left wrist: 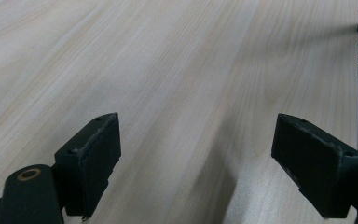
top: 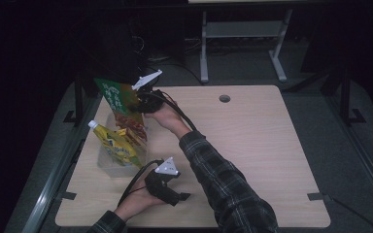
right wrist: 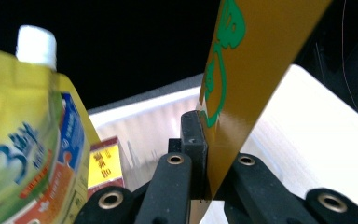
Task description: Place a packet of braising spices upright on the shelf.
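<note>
The right gripper point(top: 143, 104) is clamped on the edge of a flat green and brown snack packet point(top: 121, 104); in the right gripper view its two black jaws meet on the packet's point(right wrist: 242, 70) glossy edge, which rises from between them toward one o'clock. In the high view the packet stands tilted above the far end of a clear plastic bin point(top: 108, 167) at about ten o'clock from the middle of the table point(top: 252, 145), its lower end down among the things in the bin. Just beside it, toward seven o'clock, a yellow spouted pouch point(top: 114, 145) with a white cap leans in the same bin; in the right gripper view that pouch point(right wrist: 28, 140) stands at nine o'clock of the jaws, with a small red and yellow box point(right wrist: 103, 165) between it and them. The left gripper point(top: 167, 187) rests near the front edge of the table at about seven o'clock, well apart from the bin's contents; its jaws stand wide apart with nothing but bare wood point(left wrist: 177, 84) between them.
</note>
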Available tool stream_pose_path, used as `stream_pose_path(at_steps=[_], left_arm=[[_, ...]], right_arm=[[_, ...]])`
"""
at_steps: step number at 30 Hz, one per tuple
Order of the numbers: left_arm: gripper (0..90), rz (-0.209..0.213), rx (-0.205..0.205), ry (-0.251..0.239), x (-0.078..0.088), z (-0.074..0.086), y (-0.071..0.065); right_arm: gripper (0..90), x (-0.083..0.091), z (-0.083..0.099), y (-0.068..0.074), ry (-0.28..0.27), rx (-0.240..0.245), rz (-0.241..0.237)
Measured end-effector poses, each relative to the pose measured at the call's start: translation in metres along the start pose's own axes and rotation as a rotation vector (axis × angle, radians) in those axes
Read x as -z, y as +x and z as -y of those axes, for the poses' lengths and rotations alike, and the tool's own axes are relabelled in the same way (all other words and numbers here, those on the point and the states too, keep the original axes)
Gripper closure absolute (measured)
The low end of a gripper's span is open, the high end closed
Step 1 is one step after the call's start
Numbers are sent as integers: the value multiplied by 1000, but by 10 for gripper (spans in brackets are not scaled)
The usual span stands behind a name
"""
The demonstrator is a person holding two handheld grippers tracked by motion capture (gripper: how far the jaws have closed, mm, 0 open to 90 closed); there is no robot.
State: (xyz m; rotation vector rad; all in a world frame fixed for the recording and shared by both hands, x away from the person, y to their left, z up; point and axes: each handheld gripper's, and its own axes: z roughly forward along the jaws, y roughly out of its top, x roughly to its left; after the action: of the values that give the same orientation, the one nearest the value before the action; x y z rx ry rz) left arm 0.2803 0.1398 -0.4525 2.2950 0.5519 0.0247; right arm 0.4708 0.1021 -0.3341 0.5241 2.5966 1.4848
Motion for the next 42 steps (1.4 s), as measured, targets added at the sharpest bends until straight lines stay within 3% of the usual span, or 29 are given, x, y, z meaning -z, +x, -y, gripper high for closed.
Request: stream_pose_path(at_steps=[7, 9, 12, 15, 18, 22, 29, 34, 36, 42], left_arm=[[150, 3, 7, -5, 0, 0, 0], [150, 3, 7, -5, -1, 0, 0], [151, 3, 4, -4, -1, 0, 0], [151, 3, 1, -2, -1, 0, -1], [151, 3, 3, -4, -1, 0, 0], [151, -4, -21, 6, -1, 0, 1], [152, -4, -20, -8, 0, 0, 0], [152, 4, -26, -5, 0, 1, 0], [152, 4, -25, -5, 1, 1, 0], [152, 2, -29, -10, 2, 1, 0]], right_arm=[[870, -10, 10, 5, 28, 8, 4], [773, -10, 10, 6, 21, -2, -9], [614, -6, 11, 7, 43, 15, 24], [486, 8, 15, 5, 34, -2, 38], [442, 20, 20, 4, 43, -7, 44], [419, 40, 29, 2, 39, -19, 50], [396, 73, 53, 0, 46, -7, 67], [381, 97, 74, 3, 49, -34, 90], [369, 106, 83, 5, 39, -65, 98], [346, 137, 115, 10, 58, -75, 134]])
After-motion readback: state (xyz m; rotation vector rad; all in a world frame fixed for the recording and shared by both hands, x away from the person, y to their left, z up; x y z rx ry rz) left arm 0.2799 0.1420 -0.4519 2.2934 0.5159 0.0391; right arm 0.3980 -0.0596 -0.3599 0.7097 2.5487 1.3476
